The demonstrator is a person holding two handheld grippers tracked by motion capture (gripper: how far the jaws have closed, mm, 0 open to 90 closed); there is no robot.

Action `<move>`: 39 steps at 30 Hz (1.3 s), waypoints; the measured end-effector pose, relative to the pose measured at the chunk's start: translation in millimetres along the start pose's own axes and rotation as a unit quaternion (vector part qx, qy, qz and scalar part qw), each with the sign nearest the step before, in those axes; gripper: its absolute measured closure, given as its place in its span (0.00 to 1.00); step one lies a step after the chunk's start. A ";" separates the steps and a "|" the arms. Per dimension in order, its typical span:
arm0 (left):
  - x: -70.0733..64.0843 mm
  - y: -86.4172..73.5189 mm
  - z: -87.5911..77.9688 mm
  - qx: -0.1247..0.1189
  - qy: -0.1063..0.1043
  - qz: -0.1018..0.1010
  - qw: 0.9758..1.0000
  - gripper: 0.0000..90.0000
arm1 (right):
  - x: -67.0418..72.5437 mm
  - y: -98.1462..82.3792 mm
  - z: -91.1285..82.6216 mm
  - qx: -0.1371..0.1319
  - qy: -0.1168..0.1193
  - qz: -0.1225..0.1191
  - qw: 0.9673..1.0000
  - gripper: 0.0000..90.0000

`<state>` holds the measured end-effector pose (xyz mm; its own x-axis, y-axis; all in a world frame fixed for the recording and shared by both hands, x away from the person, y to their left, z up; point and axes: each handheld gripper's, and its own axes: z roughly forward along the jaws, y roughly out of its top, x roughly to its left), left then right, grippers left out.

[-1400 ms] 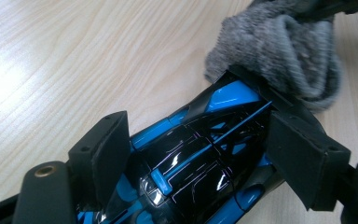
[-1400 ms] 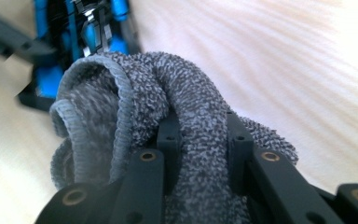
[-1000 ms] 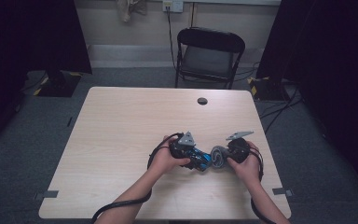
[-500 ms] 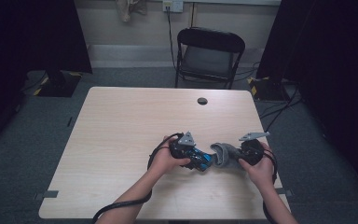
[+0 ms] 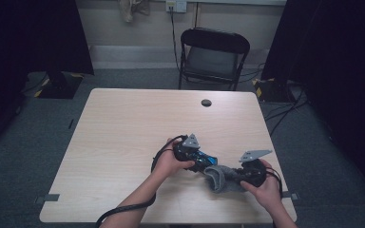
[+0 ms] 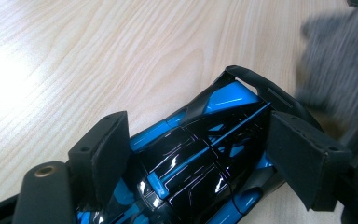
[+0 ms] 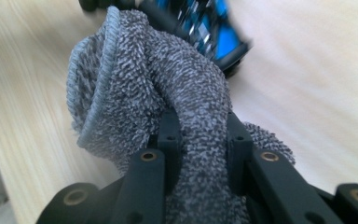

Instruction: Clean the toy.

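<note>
While the left hand-held gripper (image 5: 196,158) clamps the blue-and-black toy car (image 6: 205,149) across its body near the front edge of the tabletop (image 5: 123,133), the right hand-held gripper (image 7: 200,133) pinches a bunched grey cloth (image 7: 135,84) just beside the car. Wiping appears to be in hand. Recommended: hold the car firmly against the tabletop, draw the cloth along the shell in even strokes, and avoid snagging the rear spoiler.
</note>
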<state>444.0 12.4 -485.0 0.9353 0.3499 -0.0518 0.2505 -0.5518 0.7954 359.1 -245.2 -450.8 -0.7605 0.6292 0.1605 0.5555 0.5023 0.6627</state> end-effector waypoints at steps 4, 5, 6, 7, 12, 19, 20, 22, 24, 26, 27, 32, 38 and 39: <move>-0.6 -0.7 0.2 -0.003 0.001 0.000 1.000 0.24 | 0.3 -0.9 23.8 0.022 0.005 0.000 1.000 0.82; -0.6 -0.7 0.1 -0.003 0.001 0.000 1.000 0.24 | -0.3 0.8 27.5 0.028 0.001 -0.004 1.000 0.82; -0.5 -0.5 0.0 -0.002 0.001 0.001 1.000 0.24 | -1.7 3.0 29.6 0.028 0.000 -0.005 1.000 0.82; -0.3 -0.3 -0.2 -0.001 0.002 0.001 1.000 0.24 | -3.5 5.5 30.8 0.031 -0.001 -0.005 1.000 0.82; 1.0 -1.4 -2.0 0.000 0.006 0.000 1.000 0.24 | -10.9 12.0 35.1 0.037 -0.004 -0.001 0.999 0.82; 0.7 -2.8 -2.1 -0.006 0.009 -0.001 1.000 0.24 | -19.2 13.0 34.4 0.031 -0.023 0.010 0.999 0.83; 0.6 -2.9 -2.1 -0.006 0.009 -0.001 1.000 0.24 | -21.2 13.5 34.2 0.032 -0.028 0.011 0.999 0.83; 0.4 -3.1 -2.1 -0.007 0.010 0.000 1.000 0.24 | -23.6 14.4 34.5 0.030 -0.032 0.009 0.999 0.83; 0.4 -3.4 -2.2 -0.007 0.010 -0.001 1.000 0.24 | -26.9 16.6 35.6 0.029 -0.042 0.009 0.999 0.83; 0.4 -3.4 -2.3 -0.007 0.010 -0.001 1.000 0.24 | -29.7 18.2 36.7 0.029 -0.046 0.011 0.998 0.83; 0.4 -3.4 -2.3 -0.007 0.010 -0.001 1.000 0.24 | -31.4 19.1 37.2 0.028 -0.047 0.014 0.998 0.83; 0.3 -3.8 -2.3 -0.008 0.009 0.000 1.000 0.24 | -39.0 22.1 39.9 0.020 -0.057 0.023 0.998 0.83; -0.5 -3.8 -2.0 -0.010 0.010 -0.001 1.000 0.24 | -43.9 24.2 43.9 0.008 -0.065 0.035 0.997 0.83; -0.7 -3.7 -1.9 -0.010 0.011 -0.002 1.000 0.24 | -44.4 25.1 44.6 0.008 -0.067 0.037 0.997 0.83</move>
<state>441.9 15.7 -486.7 0.9289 0.3679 -0.0416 0.2483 -0.5359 0.8070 421.9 -234.1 -474.0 -0.6662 0.7380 0.1076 0.6137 0.4604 0.6414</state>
